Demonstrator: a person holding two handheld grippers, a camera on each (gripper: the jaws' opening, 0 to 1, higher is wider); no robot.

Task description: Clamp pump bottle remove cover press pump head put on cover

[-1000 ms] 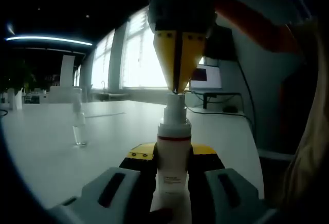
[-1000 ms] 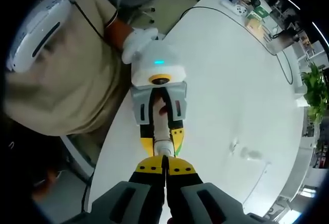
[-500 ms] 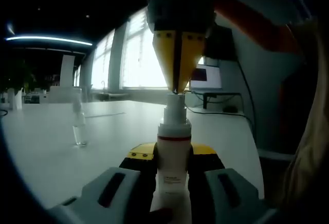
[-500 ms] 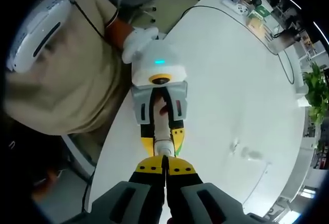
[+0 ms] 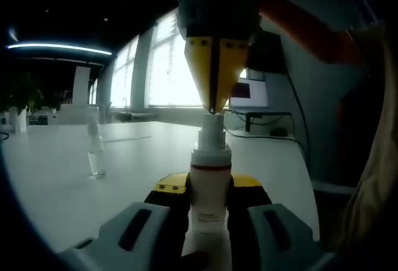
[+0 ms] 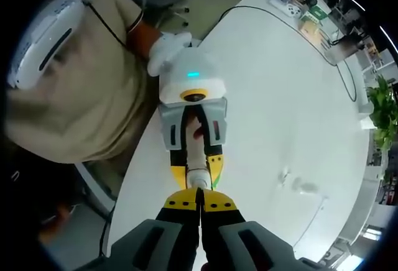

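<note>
Left gripper view looks along the left claw (image 5: 209, 212), whose yellow-and-black jaws are clamped on the body of the white pump bottle (image 5: 209, 187), holding it upright above the white bench (image 5: 56, 178). The bottle has a red band under its neck and a small label on its front. From the top of this view the right claw (image 5: 215, 106) comes down with its yellow jaws pressed together, their tips resting on the bottle's pump head (image 5: 211, 131). To the left, well apart from the bottle, the clear cover (image 5: 95, 150) stands upright on the bench. Bright windows (image 5: 168, 66) lie beyond it, and a dark monitor (image 5: 249, 92) sits at the far right edge of the bench.

In the right gripper view the camera looks down along the right claw (image 6: 199, 207); its jaws are closed with no gap between them, and the tips meet the top of the pump bottle (image 6: 196, 174). The left claw (image 6: 195, 159) shows past it, gripping the bottle from both sides, with a gloved hand (image 6: 166, 50) behind it and a person in a beige top at the bench's edge. The clear cover (image 6: 295, 184) appears as a faint shape on the bench (image 6: 267, 91) to the right. Small items lie at the bench's far end, and a green plant (image 6: 380, 110) stands at the right.
</note>
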